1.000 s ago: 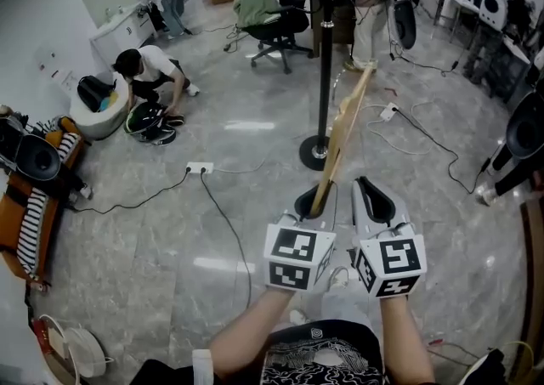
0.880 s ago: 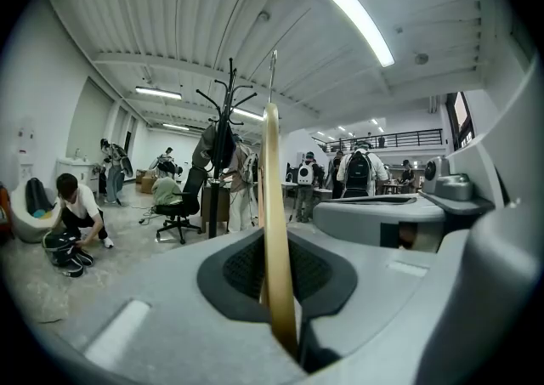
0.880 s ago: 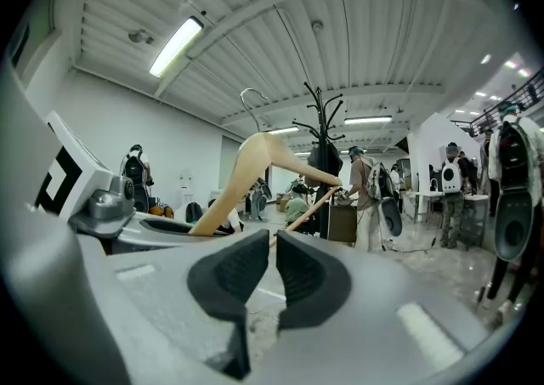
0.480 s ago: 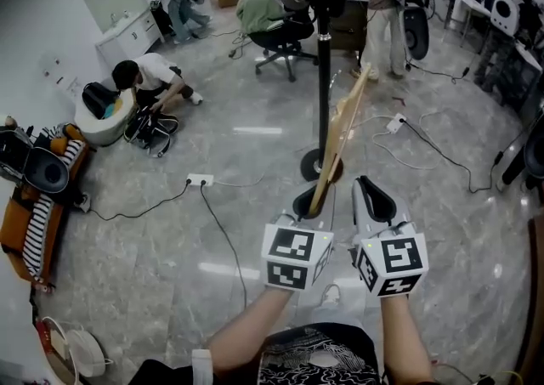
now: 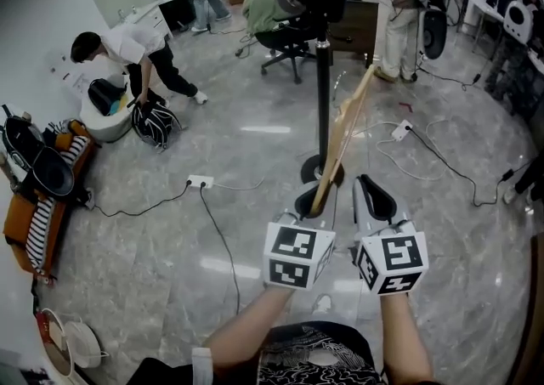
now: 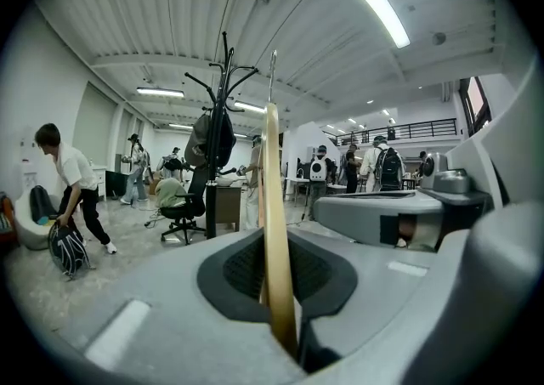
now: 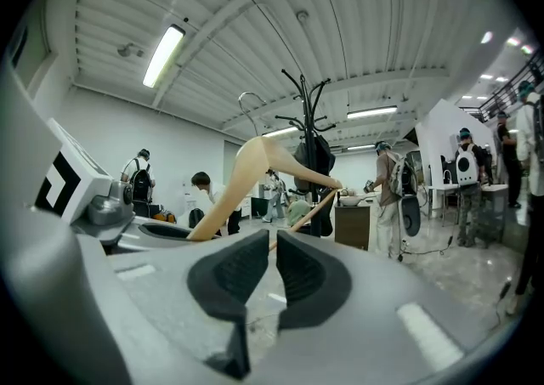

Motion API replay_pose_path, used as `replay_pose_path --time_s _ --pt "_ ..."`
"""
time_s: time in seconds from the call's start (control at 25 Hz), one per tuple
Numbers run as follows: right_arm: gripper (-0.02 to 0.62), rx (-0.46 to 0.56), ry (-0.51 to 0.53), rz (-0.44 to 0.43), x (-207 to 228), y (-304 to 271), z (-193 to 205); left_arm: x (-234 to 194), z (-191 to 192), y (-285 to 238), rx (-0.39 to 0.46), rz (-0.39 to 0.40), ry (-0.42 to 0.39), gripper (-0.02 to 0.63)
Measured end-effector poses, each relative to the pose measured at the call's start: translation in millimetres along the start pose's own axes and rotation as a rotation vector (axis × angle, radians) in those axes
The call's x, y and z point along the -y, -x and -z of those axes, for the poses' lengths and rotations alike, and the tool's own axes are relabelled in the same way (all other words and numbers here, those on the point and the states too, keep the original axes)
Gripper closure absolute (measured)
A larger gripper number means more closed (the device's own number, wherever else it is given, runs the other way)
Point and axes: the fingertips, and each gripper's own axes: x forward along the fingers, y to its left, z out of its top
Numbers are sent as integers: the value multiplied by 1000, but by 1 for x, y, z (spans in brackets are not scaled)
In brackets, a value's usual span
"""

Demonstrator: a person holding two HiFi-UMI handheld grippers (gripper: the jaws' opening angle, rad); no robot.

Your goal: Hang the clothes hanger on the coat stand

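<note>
here my left tool point(image 5: 311, 202) is clamped on the lower end of the wooden hanger point(image 5: 343, 133), which stands up from the jaws and leans away toward the coat stand point(image 5: 323, 77). seen along my left tool, the hanger's thin metal hook point(image 6: 273, 77) sits just right of the stand's pegs, apart from them. a dark garment point(image 6: 212, 137) hangs on the stand. my right tool point(image 5: 375, 196) rides just beside the left, its jaws drawn narrow with nothing between them.
</note>
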Motion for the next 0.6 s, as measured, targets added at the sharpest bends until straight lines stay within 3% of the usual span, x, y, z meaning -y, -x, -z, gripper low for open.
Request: replay_pose_path --time_s 0.6 --pt "566 4 -49 -42 39 -31 0 -4 -5 -44 -7 -26 1 586"
